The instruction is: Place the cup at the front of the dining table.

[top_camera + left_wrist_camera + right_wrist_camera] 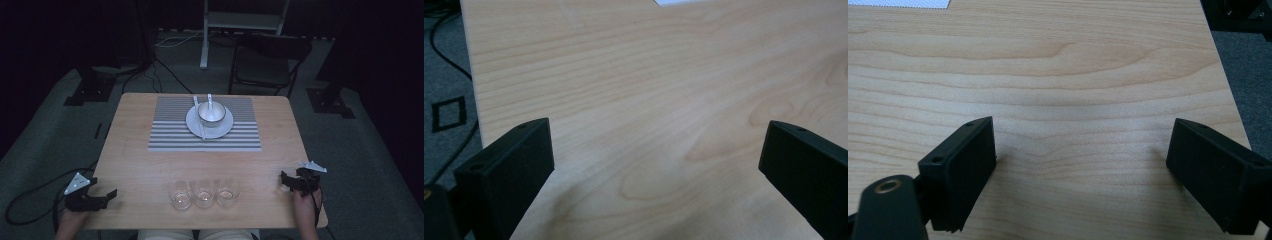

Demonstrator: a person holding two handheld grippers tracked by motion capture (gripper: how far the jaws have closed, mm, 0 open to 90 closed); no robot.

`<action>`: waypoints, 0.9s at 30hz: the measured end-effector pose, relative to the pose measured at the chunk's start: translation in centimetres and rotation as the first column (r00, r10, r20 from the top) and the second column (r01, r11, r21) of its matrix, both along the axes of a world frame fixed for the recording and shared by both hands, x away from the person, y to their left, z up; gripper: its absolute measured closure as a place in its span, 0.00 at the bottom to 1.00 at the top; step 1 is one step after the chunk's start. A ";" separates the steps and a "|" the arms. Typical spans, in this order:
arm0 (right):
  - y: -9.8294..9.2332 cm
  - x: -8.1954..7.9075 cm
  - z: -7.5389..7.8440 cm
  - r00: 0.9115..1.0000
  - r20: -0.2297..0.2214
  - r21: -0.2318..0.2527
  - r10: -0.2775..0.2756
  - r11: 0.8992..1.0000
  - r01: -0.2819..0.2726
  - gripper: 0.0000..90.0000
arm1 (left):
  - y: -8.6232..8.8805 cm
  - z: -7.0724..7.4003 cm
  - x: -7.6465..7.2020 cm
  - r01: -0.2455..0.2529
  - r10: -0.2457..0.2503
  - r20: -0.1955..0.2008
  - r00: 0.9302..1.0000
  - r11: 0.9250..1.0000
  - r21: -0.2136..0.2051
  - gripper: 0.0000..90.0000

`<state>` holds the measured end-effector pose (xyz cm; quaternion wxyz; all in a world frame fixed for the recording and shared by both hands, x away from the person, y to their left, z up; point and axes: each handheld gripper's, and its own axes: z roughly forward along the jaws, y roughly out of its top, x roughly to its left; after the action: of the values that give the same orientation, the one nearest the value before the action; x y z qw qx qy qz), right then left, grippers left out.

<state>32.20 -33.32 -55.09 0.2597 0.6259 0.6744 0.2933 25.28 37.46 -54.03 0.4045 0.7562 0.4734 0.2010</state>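
My left gripper point(102, 192) rests at the table's front left corner, held by a hand. In the left gripper view its jaws stand wide apart over bare wood, so the left gripper point(656, 150) is open and empty. At the front right edge a hand holds my right gripper point(289, 181). Its own view shows the right gripper point(1083, 150) open too, with only tabletop between the black jaws. Three clear glasses point(204, 193) stand in a row at the front middle. A white plate point(194, 125) with a metal bowl point(211, 113) and utensils sits on a striped placemat point(170, 131).
The wooden table point(140, 160) has bare wood between the placemat and the glasses. Behind it stand a dark chair point(267, 65) and a white stand point(205, 35). Cables point(30, 192) trail over the grey carpet at the left.
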 end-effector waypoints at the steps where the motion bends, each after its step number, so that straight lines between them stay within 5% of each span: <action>1: 0.0 0.0 0.0 1.000 0.001 0.000 0.000 1.000 0.000 0.13 | 0.0 0.1 -0.2 0.012 -0.012 -0.002 1.000 1.000 -0.008 0.02; 27: 0.0 0.1 0.0 1.000 0.000 -0.002 -0.002 1.000 0.002 0.13 | 0.7 -0.1 -0.6 0.100 -0.102 -0.059 0.993 0.994 -0.036 0.02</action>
<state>32.30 -33.30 -55.09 0.2604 0.6265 0.6740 0.2923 24.64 38.13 -54.10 0.4121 0.7780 0.4501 0.1495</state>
